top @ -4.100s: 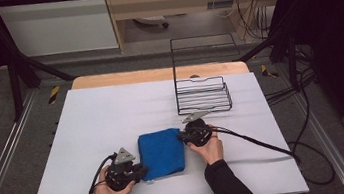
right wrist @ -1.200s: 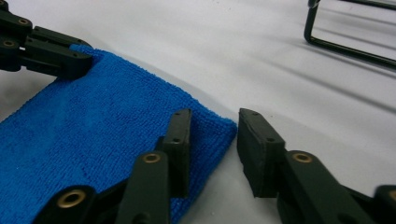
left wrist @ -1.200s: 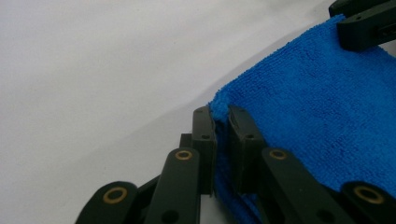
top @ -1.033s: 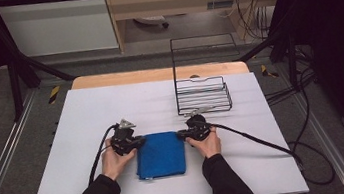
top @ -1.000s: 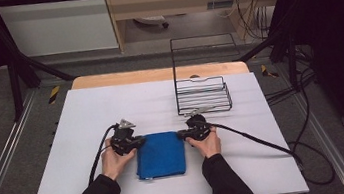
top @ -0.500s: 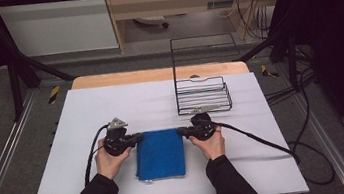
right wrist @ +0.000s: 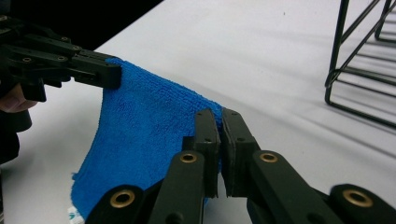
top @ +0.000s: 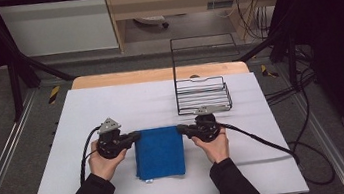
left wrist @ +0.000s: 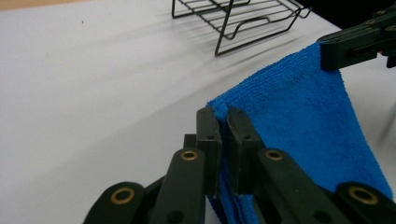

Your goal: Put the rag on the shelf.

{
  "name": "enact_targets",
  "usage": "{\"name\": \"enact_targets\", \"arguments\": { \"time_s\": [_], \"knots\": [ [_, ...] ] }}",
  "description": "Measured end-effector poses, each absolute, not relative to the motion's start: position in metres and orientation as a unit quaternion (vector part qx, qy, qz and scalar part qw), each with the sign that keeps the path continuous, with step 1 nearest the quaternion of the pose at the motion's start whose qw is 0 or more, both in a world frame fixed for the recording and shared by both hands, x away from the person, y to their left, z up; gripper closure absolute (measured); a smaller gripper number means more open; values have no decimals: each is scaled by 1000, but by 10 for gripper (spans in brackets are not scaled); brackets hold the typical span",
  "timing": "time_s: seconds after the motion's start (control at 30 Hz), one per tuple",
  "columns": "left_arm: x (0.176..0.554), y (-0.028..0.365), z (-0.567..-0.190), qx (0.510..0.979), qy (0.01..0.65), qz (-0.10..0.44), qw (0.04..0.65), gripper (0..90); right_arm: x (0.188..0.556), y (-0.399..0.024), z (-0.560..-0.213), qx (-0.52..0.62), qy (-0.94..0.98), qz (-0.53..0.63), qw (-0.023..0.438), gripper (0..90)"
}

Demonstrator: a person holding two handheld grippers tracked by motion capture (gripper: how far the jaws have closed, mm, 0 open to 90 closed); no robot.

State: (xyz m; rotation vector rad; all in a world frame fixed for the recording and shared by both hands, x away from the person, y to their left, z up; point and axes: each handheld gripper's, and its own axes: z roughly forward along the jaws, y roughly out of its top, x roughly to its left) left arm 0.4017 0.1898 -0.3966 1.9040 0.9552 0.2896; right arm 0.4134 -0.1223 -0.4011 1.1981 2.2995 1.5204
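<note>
One blue cloth (top: 159,151), two claws, left claw (left wrist: 223,122) and right claw (right wrist: 220,122) each clamped on a corner, one wire rack (top: 202,95) behind

2 tongs (black) (top: 137,136) (top: 180,128), 1 blue cloth (top: 160,151), 1 wire rack (top: 203,95).

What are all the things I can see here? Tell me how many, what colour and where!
blue cloth: one, blue, folded, on the near middle of the table, its two far corners pinched
wire rack: one, black, on the far right part of the table
table: one, white top with a wooden far edge, in the middle of the room
left gripper: one, black, shut on the cloth's far left corner
right gripper: one, black, shut on the cloth's far right corner
cables: two, black, one trailing from each gripper
hands: two, in dark sleeves, coming in from the near edge
</note>
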Motion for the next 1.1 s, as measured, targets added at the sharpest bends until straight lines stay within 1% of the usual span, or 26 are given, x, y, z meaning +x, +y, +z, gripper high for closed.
{"name": "enact_targets", "arguments": {
  "time_s": [0.03, 0.13, 0.37, 0.67, 1.1],
  "knots": [
    [400, 189, -395, 778, 390, 123, 477, 844, 411, -122, -396, 391, 764, 508, 79, 868],
    [396, 189, -390, 776, 385, 135, 480, 844, 407, -122, -388, 380, 763, 516, 90, 868],
    [390, 190, -377, 763, 379, 148, 503, 844, 401, -123, -375, 367, 757, 530, 105, 868],
    [383, 187, -359, 752, 366, 164, 524, 844, 394, -129, -354, 346, 749, 549, 135, 868],
    [383, 176, -341, 745, 348, 183, 539, 844, 387, -138, -336, 332, 735, 566, 170, 869]
  ]
}}
